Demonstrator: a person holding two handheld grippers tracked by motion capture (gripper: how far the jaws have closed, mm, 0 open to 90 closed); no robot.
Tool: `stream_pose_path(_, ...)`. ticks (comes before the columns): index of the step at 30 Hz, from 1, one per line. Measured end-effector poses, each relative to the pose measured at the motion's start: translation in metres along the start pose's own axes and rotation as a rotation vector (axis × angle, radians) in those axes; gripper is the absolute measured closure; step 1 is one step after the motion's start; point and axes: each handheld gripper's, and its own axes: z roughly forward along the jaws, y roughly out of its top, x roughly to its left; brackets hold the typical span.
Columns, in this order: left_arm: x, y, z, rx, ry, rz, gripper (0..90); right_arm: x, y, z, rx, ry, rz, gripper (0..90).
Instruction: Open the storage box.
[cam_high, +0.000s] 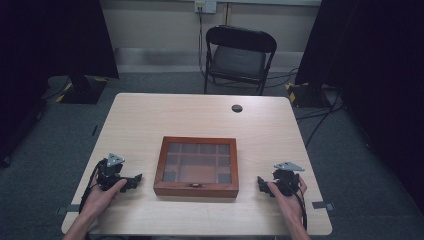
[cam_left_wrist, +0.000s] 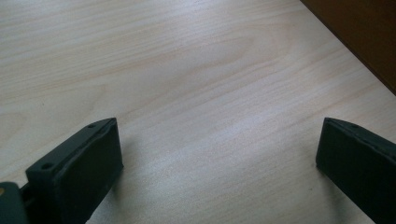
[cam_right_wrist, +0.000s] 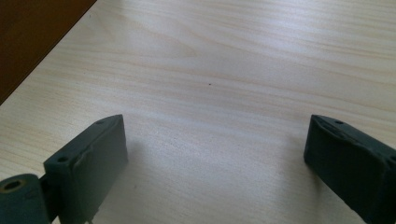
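Note:
A brown wooden box (cam_high: 196, 166) with a glass lid over divided compartments sits closed at the middle of the table, its clasp facing the near edge. My left gripper (cam_high: 134, 180) rests on the table to the left of the box, held by a hand, jaws pointing toward it. In the left gripper view its jaws stand wide apart over bare wood (cam_left_wrist: 217, 128), with the box side (cam_left_wrist: 364, 32) at the upper right. My right gripper (cam_high: 261, 183) rests to the right of the box. It is open too (cam_right_wrist: 215, 123), with the box side (cam_right_wrist: 32, 32) at the upper left.
The light wooden table (cam_high: 150, 115) has a small black round cap (cam_high: 237, 108) near its far edge. A black folding chair (cam_high: 239, 57) stands behind the table. Dark curtains hang on both sides, and cables run over the floor at the right.

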Motion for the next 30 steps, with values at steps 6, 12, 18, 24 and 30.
stream_pose_path(6, 0.000, 0.000, 0.000, 0.000, 0.000, 0.000, 0.0, 0.000, 0.000, 0.000, 0.000, 0.001, 0.000, 5.3)
stream_pose_path(12, 0.000, 0.000, 0.000, 0.000, 0.000, 0.000, 0.0, 0.001, 0.000, 0.000, 0.001, -0.008, 0.009, 4.8)
stream_pose_path(18, 0.000, 0.000, 0.000, 0.000, 0.000, 0.000, 0.0, 0.002, 0.003, -0.001, 0.013, 0.004, -0.003, 11.4)
stream_pose_path(24, 0.000, 0.000, 0.000, 0.000, -0.001, 0.001, 0.0, 0.006, 0.009, -0.004, -0.003, 0.025, -0.020, 16.8)
stream_pose_path(30, 0.000, 0.000, 0.000, 0.000, -0.001, 0.001, 0.0, 0.004, 0.010, -0.007, 0.011, 0.049, -0.003, 19.0)
